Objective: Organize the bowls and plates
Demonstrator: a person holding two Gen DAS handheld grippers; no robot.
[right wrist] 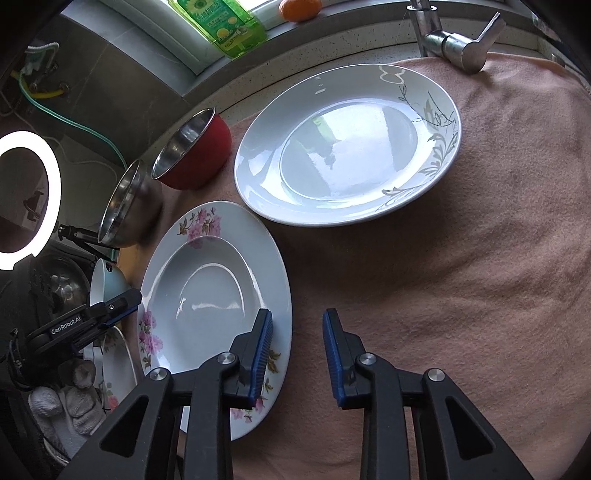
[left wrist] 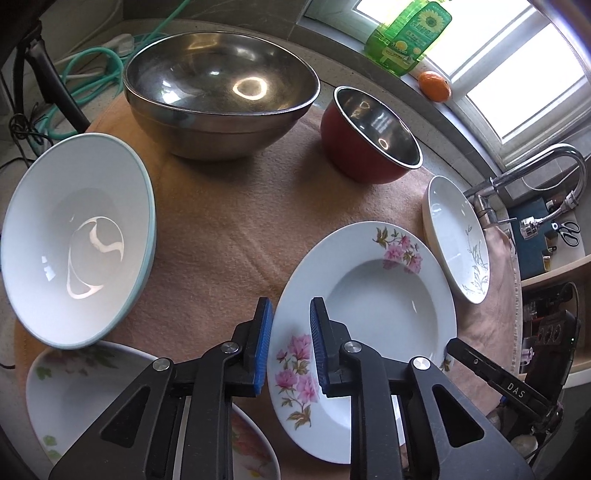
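Observation:
A deep white plate with pink flowers (left wrist: 369, 291) (right wrist: 207, 295) lies flat on the peach cloth (left wrist: 221, 221). My left gripper (left wrist: 291, 343) straddles its left rim: one blue pad over the cloth, the other over the plate, a gap showing on both sides. My right gripper (right wrist: 297, 350) straddles the opposite rim (right wrist: 282, 295) the same way, its left pad above the plate and its right pad above bare cloth. Neither pair of pads presses on the plate. A grey-leaf plate (right wrist: 347, 147) (left wrist: 458, 236) lies just beyond.
A large steel bowl (left wrist: 221, 92), a red bowl (left wrist: 369, 136) and a white bowl with a blue rim (left wrist: 77, 240) stand further back and left. Another floral plate (left wrist: 92, 398) lies near left. A faucet (right wrist: 454, 40), a green bottle (left wrist: 410, 33) and an orange (left wrist: 434, 85) line the sill side.

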